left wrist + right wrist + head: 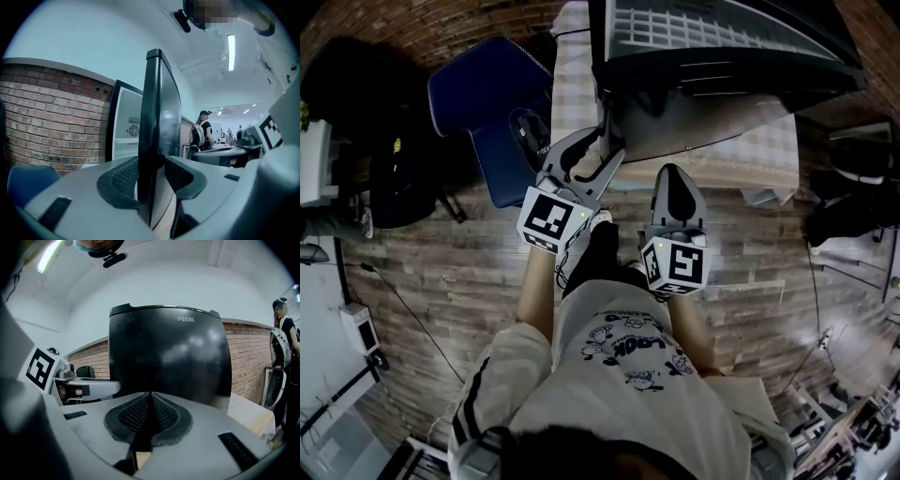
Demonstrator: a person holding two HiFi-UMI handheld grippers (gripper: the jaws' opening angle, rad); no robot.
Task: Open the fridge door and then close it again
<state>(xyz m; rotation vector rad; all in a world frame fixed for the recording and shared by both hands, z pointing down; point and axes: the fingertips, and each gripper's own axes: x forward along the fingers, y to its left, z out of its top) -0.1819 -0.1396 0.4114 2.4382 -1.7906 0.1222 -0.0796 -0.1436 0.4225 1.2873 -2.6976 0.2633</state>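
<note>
A small black fridge [722, 37] stands on a table, its door [703, 127] swung partly out toward me. In the left gripper view the door's free edge [159, 117] runs upright between the jaws of my left gripper [152, 173], both pads lying against it, with the white interior [127, 136] showing behind. In the head view the left gripper [605, 141] sits at the door's left corner. My right gripper [675, 173] is shut and empty, its tip just short of the door's glossy front [168, 357]; pads closed [151, 399].
The table [769, 150] has a checked cloth. A blue chair [492, 103] stands left of it, black bags [356, 84] further left. A brick wall [51, 117] is behind the fridge. A person with a backpack [202, 136] stands far off. Cables cross the wooden floor [422, 281].
</note>
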